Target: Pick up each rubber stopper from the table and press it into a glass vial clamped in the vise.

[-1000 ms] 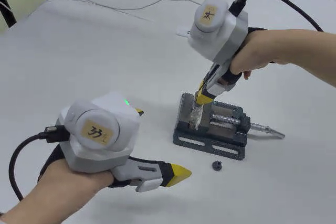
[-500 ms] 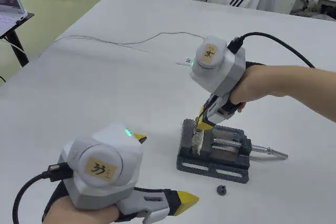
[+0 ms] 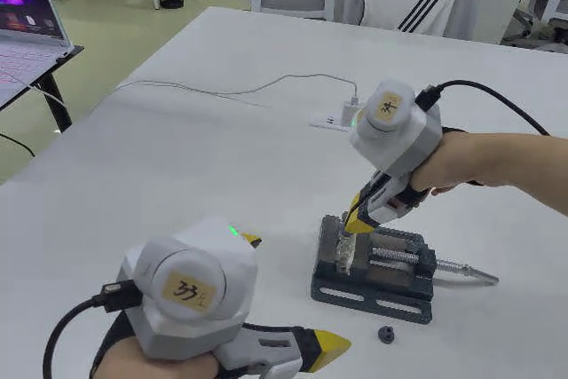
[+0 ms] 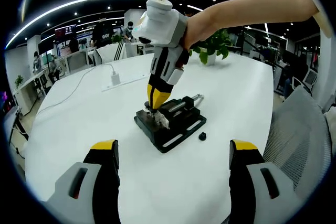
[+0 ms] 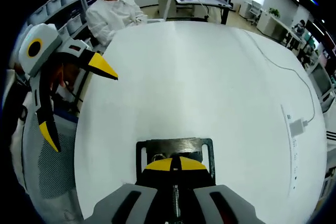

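Presently the right gripper [image 3: 358, 224] points steeply down over the vise [image 3: 377, 277], its yellow tips drawn together right at the mouth of the glass vial [image 3: 344, 250], which stands upright between the vise jaws. Whether anything sits between the tips cannot be told. One dark rubber stopper [image 3: 386, 335] lies loose on the white table [image 3: 177, 148], just beside the near edge of the vise base. The left gripper [image 3: 292, 293] hovers low over the table, well apart from the vise, jaws spread wide with nothing between them. A white cable [image 3: 222, 92] runs across the far tabletop to a small plug block [image 3: 333, 120].
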Demonstrator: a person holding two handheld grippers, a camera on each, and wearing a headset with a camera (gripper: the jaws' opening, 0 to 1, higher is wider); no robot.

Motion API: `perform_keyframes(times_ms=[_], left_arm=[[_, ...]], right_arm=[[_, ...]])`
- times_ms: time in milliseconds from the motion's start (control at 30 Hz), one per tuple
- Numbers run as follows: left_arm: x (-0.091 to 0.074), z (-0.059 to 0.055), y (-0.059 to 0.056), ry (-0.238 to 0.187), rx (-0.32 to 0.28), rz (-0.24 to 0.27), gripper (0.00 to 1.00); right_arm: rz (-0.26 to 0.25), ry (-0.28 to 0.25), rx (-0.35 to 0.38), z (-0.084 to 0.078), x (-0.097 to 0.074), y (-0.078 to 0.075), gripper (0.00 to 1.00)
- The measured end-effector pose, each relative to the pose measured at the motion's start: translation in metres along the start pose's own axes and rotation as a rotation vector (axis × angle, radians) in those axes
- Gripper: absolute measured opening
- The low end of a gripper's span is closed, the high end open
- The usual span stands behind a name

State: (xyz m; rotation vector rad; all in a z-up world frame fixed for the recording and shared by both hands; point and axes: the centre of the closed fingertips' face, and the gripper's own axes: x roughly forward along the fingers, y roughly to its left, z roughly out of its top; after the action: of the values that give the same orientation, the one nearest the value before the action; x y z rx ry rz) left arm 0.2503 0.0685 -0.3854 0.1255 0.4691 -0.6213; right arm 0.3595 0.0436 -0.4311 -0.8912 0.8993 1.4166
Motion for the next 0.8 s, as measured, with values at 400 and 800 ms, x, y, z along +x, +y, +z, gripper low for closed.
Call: perform_keyframes(times_ms=[400,800], left_arm=[[-0.001,-0.004,-0.005,0.011,0.005,-0.008,0.85],[0.001,-0.009,0.006,0.038,0.019,-0.008,0.84]], right_arm=[[-0.046,-0.1,0.011,0.002,-0.017,0.003,0.14],[-0.061,-0.191,0.027,-0.022,-0.028,0.03,0.47]])
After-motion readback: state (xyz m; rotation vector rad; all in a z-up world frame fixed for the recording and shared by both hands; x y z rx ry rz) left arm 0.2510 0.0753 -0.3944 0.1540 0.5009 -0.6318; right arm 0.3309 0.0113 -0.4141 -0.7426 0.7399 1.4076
